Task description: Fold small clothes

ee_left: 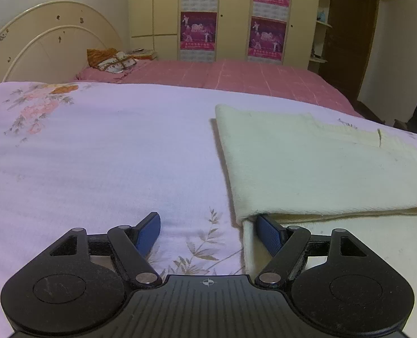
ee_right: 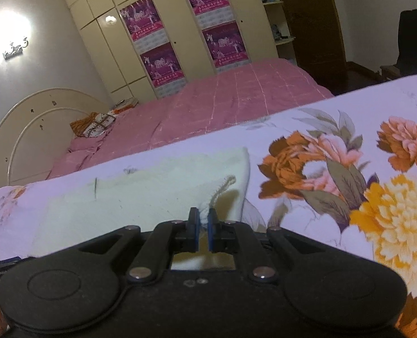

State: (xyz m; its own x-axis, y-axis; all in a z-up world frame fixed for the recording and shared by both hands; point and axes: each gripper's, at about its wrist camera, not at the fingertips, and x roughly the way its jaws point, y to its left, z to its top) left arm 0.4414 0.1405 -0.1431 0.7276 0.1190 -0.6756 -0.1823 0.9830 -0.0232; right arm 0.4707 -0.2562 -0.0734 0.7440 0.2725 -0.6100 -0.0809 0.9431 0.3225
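On the floral sheet (ee_left: 109, 155), the cream garment (ee_left: 307, 163) lies folded, the left gripper (ee_left: 208, 225) with jaws wide at its near corner, 1 finger under the fold, while the right gripper (ee_right: 204, 219) pinches its lifted edge.

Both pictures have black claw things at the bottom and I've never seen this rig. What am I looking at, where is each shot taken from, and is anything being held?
Each picture comes from a camera on a hand-held two-finger gripper, looking along its fingers. A person carries one in each hand; there is no robot arm. The left gripper is open, one blue finger tucked under the edge of the cream garment, which lies part-folded on the floral sheet. The right gripper is shut on the garment's lifted corner. The pink bed lies behind.
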